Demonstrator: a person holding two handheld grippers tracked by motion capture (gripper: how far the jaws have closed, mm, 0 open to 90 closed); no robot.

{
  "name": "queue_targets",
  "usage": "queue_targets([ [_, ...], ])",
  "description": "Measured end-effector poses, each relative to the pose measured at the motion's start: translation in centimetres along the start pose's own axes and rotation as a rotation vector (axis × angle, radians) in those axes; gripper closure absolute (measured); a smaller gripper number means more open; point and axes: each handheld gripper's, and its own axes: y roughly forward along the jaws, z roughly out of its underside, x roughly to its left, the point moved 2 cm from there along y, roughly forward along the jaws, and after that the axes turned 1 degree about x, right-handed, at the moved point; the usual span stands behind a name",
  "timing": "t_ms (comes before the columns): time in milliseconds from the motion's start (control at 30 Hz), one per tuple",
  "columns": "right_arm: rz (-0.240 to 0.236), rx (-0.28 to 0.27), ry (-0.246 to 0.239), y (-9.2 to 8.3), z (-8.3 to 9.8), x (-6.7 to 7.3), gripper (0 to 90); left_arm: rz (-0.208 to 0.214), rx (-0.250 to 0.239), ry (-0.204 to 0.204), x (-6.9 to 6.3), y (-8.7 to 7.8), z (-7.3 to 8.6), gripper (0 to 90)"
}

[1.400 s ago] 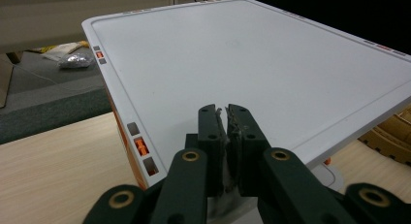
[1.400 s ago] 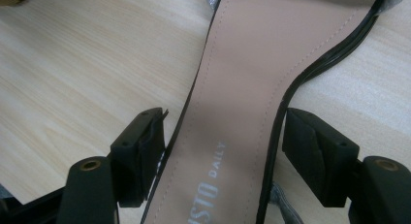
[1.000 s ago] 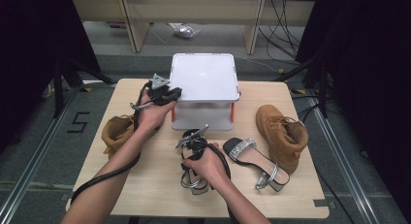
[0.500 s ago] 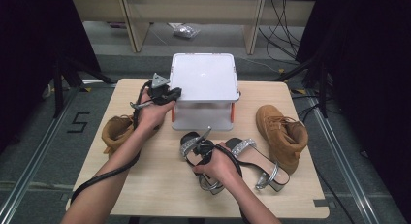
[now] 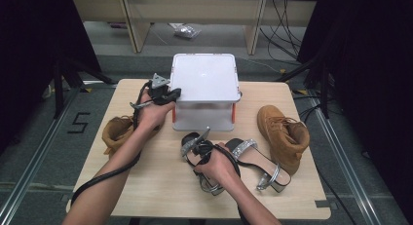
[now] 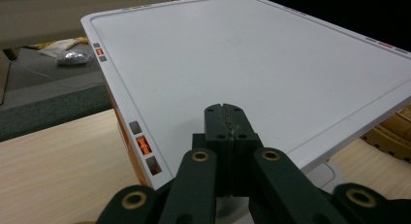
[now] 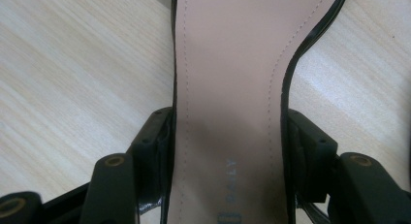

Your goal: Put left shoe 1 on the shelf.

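Note:
A white lidded box [image 5: 203, 79] stands at the back middle of the table. My left gripper [image 5: 168, 93] rests at the lid's [image 6: 252, 64] left edge; its jaws have just closed and my left gripper [image 6: 226, 112] is shut with nothing between them. A black sandal [image 5: 210, 185] with a beige insole [image 7: 232, 64] lies at the front middle. My right gripper [image 5: 197, 152] straddles it, and its jaws have just been closing. In the right gripper view, my right gripper [image 7: 232, 136] presses both edges of the sole. A second sandal [image 5: 255, 159] lies beside it.
One tan boot [image 5: 282, 132] stands at the right, and another tan boot [image 5: 116, 130] lies at the left under my left forearm. The wooden table [image 5: 160, 186] has bare room at the front left. Cables and a shelf lie on the floor beyond.
My right hand has shifted slightly to the right over the black sandal, and the sandal's heel end has swung right with it. The left hand has stayed at the lid.

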Motion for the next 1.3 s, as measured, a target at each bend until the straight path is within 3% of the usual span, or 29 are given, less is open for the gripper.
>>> queue_targets([
  [167,-0.021,-0.011,0.023,-0.5,-0.1,0.2,43.2,0.001,-0.003,0.005,0.0,0.0,0.1,89.7],
  [233,-0.030,-0.047,0.034,-0.9,-0.6,0.1,43.2,-0.001,-0.011,0.004,0.0,0.0,0.2,89.7],
  [267,-0.026,-0.063,0.012,-1.1,-0.9,-0.2,43.3,-0.001,-0.012,0.002,0.0,0.0,0.2,89.7],
  [300,-0.028,-0.067,0.056,-1.4,-1.1,0.0,43.3,-0.001,-0.012,0.002,0.0,0.0,0.2,89.7],
  [367,-0.031,-0.081,0.049,-1.5,-1.4,-0.2,43.2,-0.003,-0.004,0.006,0.0,0.0,0.1,89.8],
  [400,-0.032,-0.112,0.063,-2.0,-2.1,-0.7,43.3,-0.003,0.000,0.004,0.0,0.0,0.0,89.8],
  [567,-0.014,-0.157,0.103,-2.3,-4.1,-1.5,43.2,-0.005,0.003,0.007,-0.1,0.0,0.0,89.8],
  [600,-0.014,-0.166,0.138,-2.4,-4.6,-1.4,43.2,-0.003,0.002,0.004,0.0,0.0,0.0,89.8],
  [667,-0.005,-0.225,0.126,-2.1,-5.6,-1.7,43.2,0.000,0.002,-0.001,0.0,0.0,0.0,89.8],
  [700,-0.013,-0.219,0.161,-2.2,-6.1,-1.6,43.2,0.002,0.003,-0.003,0.1,0.0,0.0,89.8],
  [867,-0.008,-0.218,0.196,-1.4,-7.8,-1.7,43.2,0.006,0.004,-0.004,0.1,0.0,0.0,89.8],
  [967,0.015,-0.224,0.179,-0.6,-8.2,-2.1,43.2,0.010,0.001,-0.002,0.1,0.0,0.0,89.8],
  [1067,0.002,-0.232,0.196,0.2,-8.6,-2.4,43.2,0.011,0.002,0.000,0.1,0.0,0.0,89.8],
  [1233,0.000,-0.194,0.240,0.7,-8.9,-2.3,43.1,0.013,0.004,0.005,0.2,0.0,0.0,89.7],
  [1300,0.004,-0.197,0.233,0.9,-8.9,-2.4,43.1,0.013,0.004,0.009,0.2,0.0,0.0,89.7],
])
